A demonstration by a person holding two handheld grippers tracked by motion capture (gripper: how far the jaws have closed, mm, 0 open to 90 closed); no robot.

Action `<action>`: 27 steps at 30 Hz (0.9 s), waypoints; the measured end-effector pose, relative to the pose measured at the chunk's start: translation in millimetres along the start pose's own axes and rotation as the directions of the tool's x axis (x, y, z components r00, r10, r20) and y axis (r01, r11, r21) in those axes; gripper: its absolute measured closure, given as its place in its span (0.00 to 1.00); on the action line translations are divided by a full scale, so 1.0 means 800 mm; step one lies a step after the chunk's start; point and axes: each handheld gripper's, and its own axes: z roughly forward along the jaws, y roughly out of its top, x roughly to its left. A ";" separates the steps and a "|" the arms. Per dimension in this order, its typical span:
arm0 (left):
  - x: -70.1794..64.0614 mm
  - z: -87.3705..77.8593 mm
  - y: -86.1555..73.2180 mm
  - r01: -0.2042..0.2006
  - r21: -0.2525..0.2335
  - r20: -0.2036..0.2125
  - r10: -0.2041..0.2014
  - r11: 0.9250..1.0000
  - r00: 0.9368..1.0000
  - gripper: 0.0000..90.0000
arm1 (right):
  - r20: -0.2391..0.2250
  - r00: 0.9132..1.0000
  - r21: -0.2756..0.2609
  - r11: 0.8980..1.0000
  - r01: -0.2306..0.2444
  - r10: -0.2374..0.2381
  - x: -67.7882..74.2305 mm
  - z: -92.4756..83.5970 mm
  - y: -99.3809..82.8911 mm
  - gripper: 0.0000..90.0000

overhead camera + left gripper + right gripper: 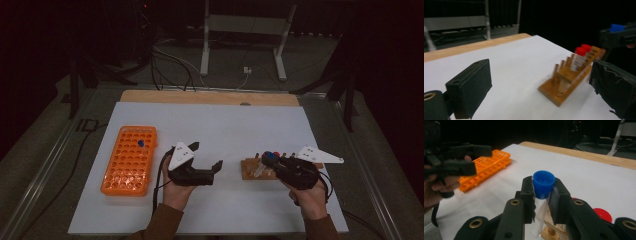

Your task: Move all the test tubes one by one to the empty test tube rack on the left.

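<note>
A blue-capped tube (541,195) is gripped upright just under its cap by the right tongs (543,195), above the wooden rack (252,169); the orange rack (129,160) lies well apart on the tabletop (225,125), nearer the wide, empty left tongs (206,156).

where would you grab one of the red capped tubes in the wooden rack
Just under the red cap, on the clear neck standing above the wooden rack, coming from above. The tube stands upright with its lower part sunk in the rack, so only the top is free for the tongs.
</note>
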 end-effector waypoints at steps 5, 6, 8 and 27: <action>-0.018 0.025 -0.003 -0.014 0.037 0.069 0.011 0.999 0.998 0.10 | -0.017 1.000 0.009 1.000 -0.002 0.002 0.006 0.008 -0.001 0.84; -0.023 0.031 -0.004 -0.019 0.047 0.084 0.015 0.999 0.996 0.12 | -0.019 1.000 0.012 1.000 -0.001 0.001 0.007 0.009 -0.001 0.84; -0.031 0.040 -0.006 -0.026 0.062 0.111 0.019 0.998 0.994 0.14 | -0.019 1.000 0.016 1.000 0.005 -0.005 0.009 0.012 -0.002 0.84; -0.068 0.075 -0.015 -0.088 0.109 0.248 0.059 0.990 0.967 0.69 | -0.050 0.999 0.055 0.998 0.020 -0.017 0.025 0.032 -0.010 0.84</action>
